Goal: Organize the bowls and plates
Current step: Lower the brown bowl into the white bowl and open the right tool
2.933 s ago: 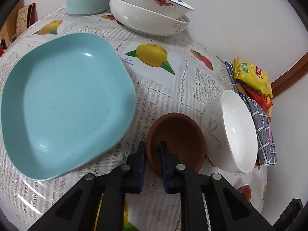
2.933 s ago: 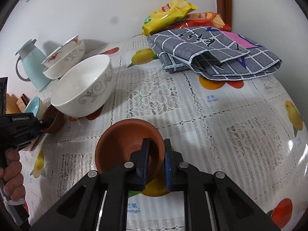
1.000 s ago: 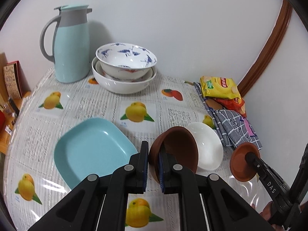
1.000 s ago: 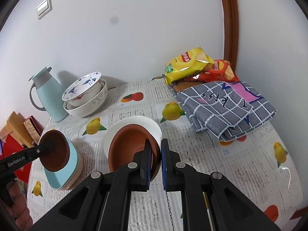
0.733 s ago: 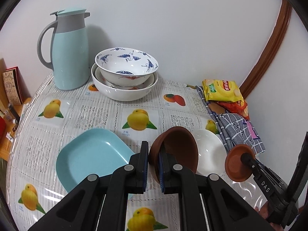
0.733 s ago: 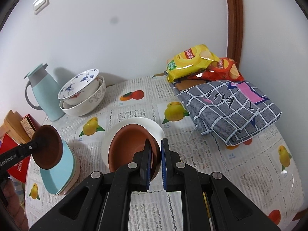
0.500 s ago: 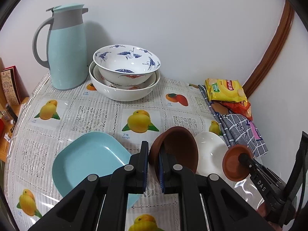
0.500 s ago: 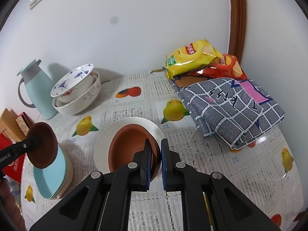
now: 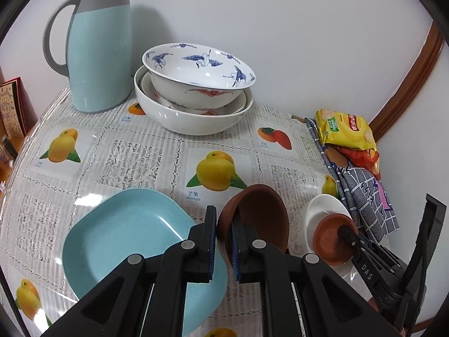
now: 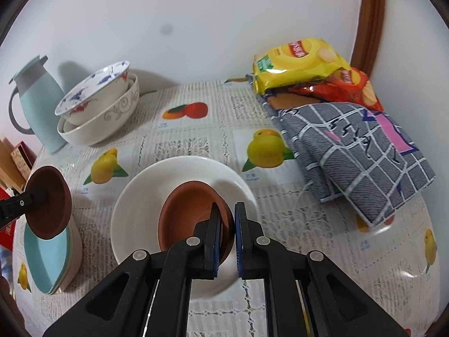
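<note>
Now each gripper — left gripper (image 9: 223,241), right gripper (image 10: 226,237) — clamped on a brown bowl, right's brown bowl (image 10: 193,214) inside white bowl (image 10: 134,205).

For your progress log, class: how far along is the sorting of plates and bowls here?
Done: patterned bowl nested in the large white bowl. In hand: each gripper clamps a brown clay bowl, the right one over the white bowl. Left: stack both; the blue plate remains.

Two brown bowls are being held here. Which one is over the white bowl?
The lighter terracotta bowl, pinched at its rim by the right gripper, sits over the white bowl. The darker brown bowl, in the left gripper, hangs over the blue plate.
</note>
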